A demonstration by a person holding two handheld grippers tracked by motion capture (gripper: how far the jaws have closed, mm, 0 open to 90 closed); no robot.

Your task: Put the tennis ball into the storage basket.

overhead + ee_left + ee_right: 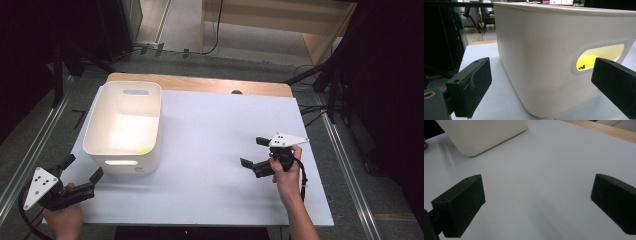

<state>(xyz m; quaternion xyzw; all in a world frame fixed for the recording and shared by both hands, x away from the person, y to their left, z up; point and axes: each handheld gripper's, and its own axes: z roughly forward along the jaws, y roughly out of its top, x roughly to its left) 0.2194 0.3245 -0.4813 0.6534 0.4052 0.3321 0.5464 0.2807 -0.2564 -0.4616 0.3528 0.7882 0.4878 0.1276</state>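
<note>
On the white table (210,150), the left gripper (82,168), jaws apart, closes in on the white bin (125,125) while the right gripper (252,152), well right of the bin, waits agape; next, probably, squaring up on the bin's wall.

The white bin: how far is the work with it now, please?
Looks done: something yellow already lies inside the white bin. In hand: nothing; the left gripper, open, points at the bin's near wall; the right gripper hangs open over the table. Left: probably gripping the bin.
</note>
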